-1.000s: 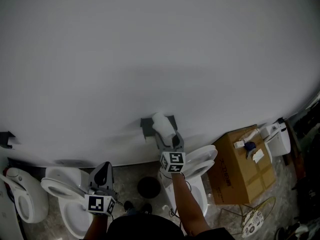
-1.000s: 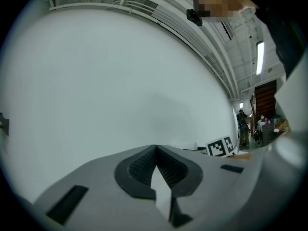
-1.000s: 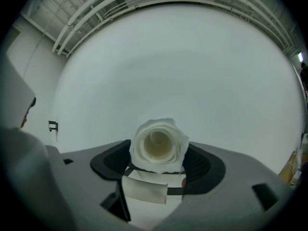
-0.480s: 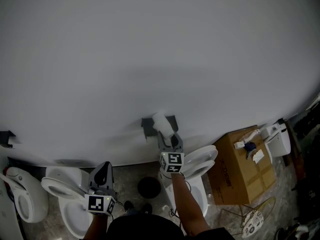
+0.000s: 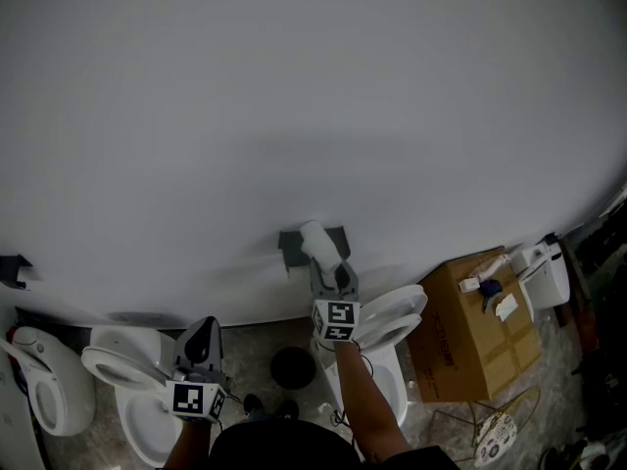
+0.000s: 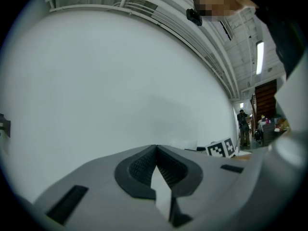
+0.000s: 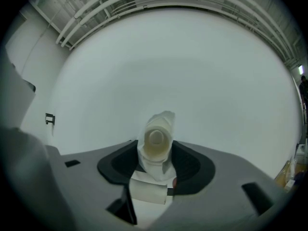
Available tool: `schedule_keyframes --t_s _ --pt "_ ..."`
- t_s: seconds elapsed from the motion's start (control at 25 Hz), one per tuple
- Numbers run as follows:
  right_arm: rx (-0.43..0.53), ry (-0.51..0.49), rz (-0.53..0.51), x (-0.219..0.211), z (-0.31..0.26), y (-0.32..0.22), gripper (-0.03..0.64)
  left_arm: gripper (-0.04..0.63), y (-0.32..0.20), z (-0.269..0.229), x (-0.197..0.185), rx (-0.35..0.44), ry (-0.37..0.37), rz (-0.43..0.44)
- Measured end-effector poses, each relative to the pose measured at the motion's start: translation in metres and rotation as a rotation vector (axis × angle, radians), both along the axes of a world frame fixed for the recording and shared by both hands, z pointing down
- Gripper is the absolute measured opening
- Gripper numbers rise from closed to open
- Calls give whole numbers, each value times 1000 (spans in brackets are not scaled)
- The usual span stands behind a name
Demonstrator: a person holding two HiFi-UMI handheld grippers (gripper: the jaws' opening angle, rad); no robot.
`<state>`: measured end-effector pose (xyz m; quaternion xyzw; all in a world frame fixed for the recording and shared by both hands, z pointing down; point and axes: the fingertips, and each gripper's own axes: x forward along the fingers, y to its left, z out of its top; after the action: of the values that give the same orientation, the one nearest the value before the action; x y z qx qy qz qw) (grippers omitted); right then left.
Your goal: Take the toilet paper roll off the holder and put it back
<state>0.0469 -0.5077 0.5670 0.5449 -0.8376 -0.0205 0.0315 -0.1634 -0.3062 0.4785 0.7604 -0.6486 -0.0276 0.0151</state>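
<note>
Dim, even light; heavy fisheye distortion, dark vignetted corners.

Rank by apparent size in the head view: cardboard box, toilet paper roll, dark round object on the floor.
1. cardboard box, clearly largest
2. dark round object
3. toilet paper roll, only partly visible, so its place behind second is unsure

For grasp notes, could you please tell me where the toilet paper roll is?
The roll is at the wall holder, centre of the head view, between the right gripper's jaws, which have just been closing.
</note>
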Motion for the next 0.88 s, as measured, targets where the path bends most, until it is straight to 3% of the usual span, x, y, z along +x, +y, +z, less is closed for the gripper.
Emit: schedule_keyframes --t_s 0.28,0.88 --pt "35 -5 11 2 -19 6 207 3 4 -1 0 6 2 4" --pt "217 -66 8 2 -107 28 207 3 5 -4 1 11 1 14"
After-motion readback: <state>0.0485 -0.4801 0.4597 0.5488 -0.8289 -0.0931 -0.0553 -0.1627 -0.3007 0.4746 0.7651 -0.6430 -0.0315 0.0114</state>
